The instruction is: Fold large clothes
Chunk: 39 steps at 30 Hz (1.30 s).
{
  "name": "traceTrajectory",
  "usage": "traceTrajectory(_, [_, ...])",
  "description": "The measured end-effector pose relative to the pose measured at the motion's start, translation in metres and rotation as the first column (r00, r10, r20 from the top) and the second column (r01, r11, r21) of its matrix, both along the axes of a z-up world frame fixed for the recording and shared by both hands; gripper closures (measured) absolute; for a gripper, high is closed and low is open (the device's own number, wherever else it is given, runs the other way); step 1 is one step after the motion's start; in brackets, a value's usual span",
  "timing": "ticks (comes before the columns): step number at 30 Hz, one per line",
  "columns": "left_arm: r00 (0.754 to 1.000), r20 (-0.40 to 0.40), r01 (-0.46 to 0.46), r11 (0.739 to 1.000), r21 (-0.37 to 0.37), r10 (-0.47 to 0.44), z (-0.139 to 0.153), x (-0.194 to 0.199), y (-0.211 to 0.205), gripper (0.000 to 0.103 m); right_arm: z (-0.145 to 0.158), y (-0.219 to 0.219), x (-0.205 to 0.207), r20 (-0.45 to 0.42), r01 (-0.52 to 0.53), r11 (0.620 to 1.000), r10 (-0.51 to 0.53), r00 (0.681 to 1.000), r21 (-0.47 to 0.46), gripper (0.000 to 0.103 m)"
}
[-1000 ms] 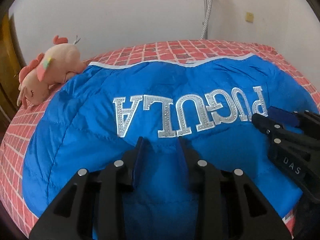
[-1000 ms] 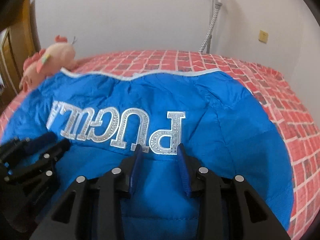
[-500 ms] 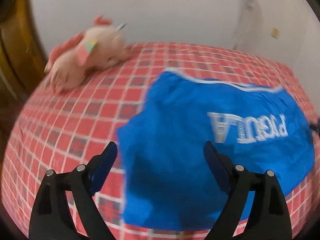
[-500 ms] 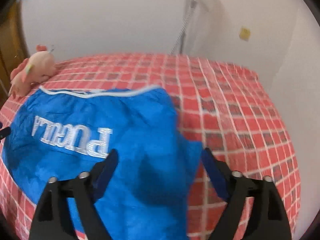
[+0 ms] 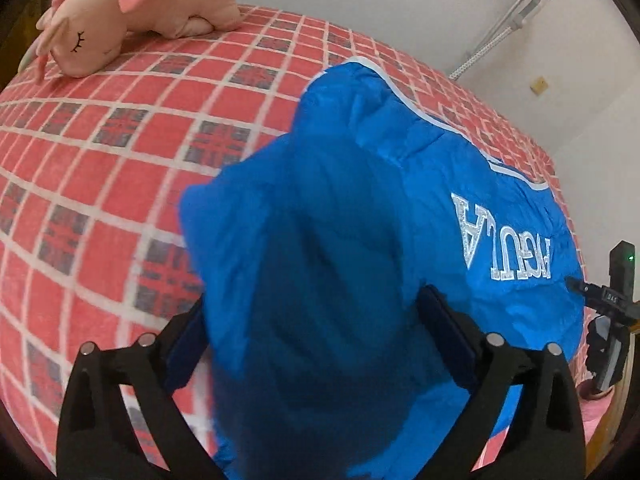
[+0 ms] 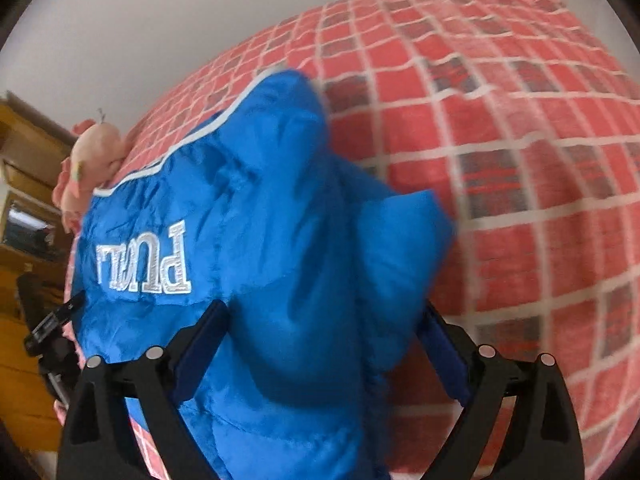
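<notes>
A blue padded jacket [image 5: 360, 200] with silver lettering [image 5: 504, 240] lies folded on the bed. My left gripper [image 5: 312, 300] is at its left end with the jaws opening wide. Blue fabric bulges up between the fingers, loose, and I see no pad pressing on it. My right gripper [image 6: 324, 310] is at the jacket's [image 6: 260, 200] right end, its jaws also opening, with a puffed corner lying slack between them. Each gripper shows small at the other view's edge: the right one [image 5: 608, 304] and the left one [image 6: 52, 320].
A red checked bed cover [image 5: 100, 140] spreads on both sides of the jacket [image 6: 520, 160]. A pink plush toy [image 5: 132, 12] lies at the far left corner of the bed. Wooden furniture [image 6: 24, 200] stands beyond the left side, and a white wall behind.
Both grippers, shut on the jacket's near edge close together, have let go and opened wide. They have swung apart, the left to the jacket's left end, the right to its right end.
</notes>
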<state>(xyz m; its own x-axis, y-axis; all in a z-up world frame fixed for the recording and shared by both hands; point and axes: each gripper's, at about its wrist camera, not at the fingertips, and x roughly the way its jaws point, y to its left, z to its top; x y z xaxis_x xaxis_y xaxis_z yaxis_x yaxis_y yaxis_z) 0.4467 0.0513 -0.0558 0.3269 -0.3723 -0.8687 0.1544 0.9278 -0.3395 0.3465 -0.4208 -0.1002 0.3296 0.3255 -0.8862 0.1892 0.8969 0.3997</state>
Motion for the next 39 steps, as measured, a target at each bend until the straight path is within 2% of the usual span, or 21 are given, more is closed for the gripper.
traceTrajectory(3, [1.0,0.021,-0.002,1.0,0.013,0.002,-0.004,-0.004,-0.009,0.004,-0.009,0.006,0.003,0.026,0.004,1.0,-0.004,1.0,0.009,0.005])
traceTrajectory(4, [1.0,0.029,-0.003,1.0,0.016,0.003,-0.003,-0.005,-0.012,0.011,-0.008,0.008,0.003,0.038,0.003,1.0,-0.003,0.999,0.003,0.009])
traceTrajectory(5, [0.999,0.036,-0.006,1.0,0.009,0.006,-0.001,-0.007,-0.013,0.019,-0.004,0.008,0.003,0.03,-0.007,1.0,0.006,1.0,0.023,0.02])
traceTrajectory(6, [0.999,0.044,-0.006,1.0,0.001,0.006,0.003,-0.009,-0.013,0.034,-0.001,0.009,0.002,0.046,-0.008,0.999,0.006,0.999,0.045,0.027])
traceTrajectory(7, [0.998,0.055,-0.007,1.0,0.008,0.007,0.007,-0.011,-0.014,0.05,0.003,0.006,-0.001,0.056,-0.01,0.997,0.006,0.998,0.073,0.044])
traceTrajectory(8, [0.997,0.077,-0.004,1.0,0.017,0.002,0.014,-0.014,-0.015,0.058,0.007,0.005,-0.003,0.067,-0.009,0.996,0.003,0.998,0.092,0.056])
traceTrajectory(9, [0.996,0.091,-0.004,1.0,0.018,0.002,0.018,-0.016,-0.015,0.069,0.013,0.005,-0.006,0.085,-0.013,0.995,0.005,0.996,0.097,0.06])
traceTrajectory(11, [0.993,0.116,-0.007,1.0,0.013,0.005,0.028,-0.02,-0.016,0.078,0.022,0.004,-0.01,0.114,-0.019,0.993,0.005,0.993,0.12,0.072])
traceTrajectory(13, [0.991,0.137,-0.012,1.0,0.007,0.01,0.035,-0.024,-0.017,0.083,0.033,0.003,-0.014,0.139,-0.019,0.989,-0.002,0.99,0.148,0.076])
traceTrajectory(16, [0.985,0.17,-0.024,1.0,-0.001,0.024,0.05,-0.033,-0.018,0.087,0.053,0.007,-0.022,0.181,-0.026,0.988,-0.003,0.984,0.154,0.079])
traceTrajectory(21, [0.969,0.247,0.003,1.0,-0.003,-0.002,0.091,-0.073,-0.022,0.088,0.099,0.01,-0.057,0.246,-0.058,0.991,0.028,0.969,0.117,0.08])
traceTrajectory(25, [0.965,0.262,0.038,0.999,-0.035,-0.027,0.119,-0.123,-0.014,0.088,0.132,0.011,-0.109,0.282,-0.08,0.991,0.046,0.958,0.111,0.081])
traceTrajectory(28, [0.962,0.268,0.065,0.997,-0.039,-0.052,0.129,-0.16,-0.007,0.088,0.143,0.016,-0.154,0.285,-0.103,0.99,0.07,0.956,0.101,0.081])
traceTrajectory(35, [0.969,0.231,0.104,0.993,-0.057,-0.088,0.115,-0.252,0.018,0.086,0.132,0.031,-0.251,0.245,-0.128,0.986,0.099,0.964,0.103,0.08])
traceTrajectory(39, [0.977,0.192,0.102,0.995,-0.009,-0.099,0.087,-0.276,0.022,0.082,0.102,0.038,-0.268,0.166,-0.114,0.991,0.101,0.981,0.072,0.078])
